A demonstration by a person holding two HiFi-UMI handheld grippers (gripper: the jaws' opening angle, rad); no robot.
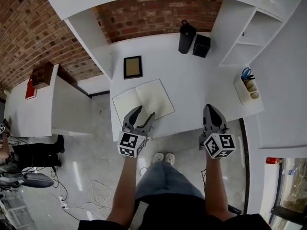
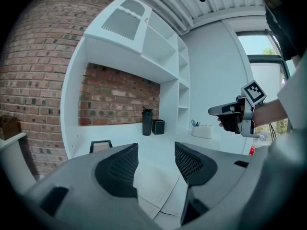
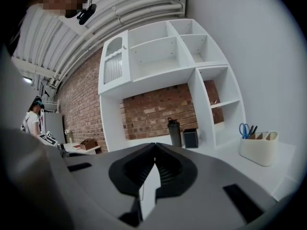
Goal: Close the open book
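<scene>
Hovering your empty, wide-open left gripper [image 1: 146, 110] over the open cream-paged book [image 1: 144, 97] suits flipping it; right gripper [image 1: 211, 108] sits closed, empty.

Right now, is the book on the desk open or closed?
Open. The book lies flat on the desk, both pages spread beside the centre fold. The left gripper is over its near edge, jaws apart.

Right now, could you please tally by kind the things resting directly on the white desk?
Open book: 1
Picture frame: 1
Black bottle: 1
Black box: 1
White organiser: 1
Total: 5
</scene>
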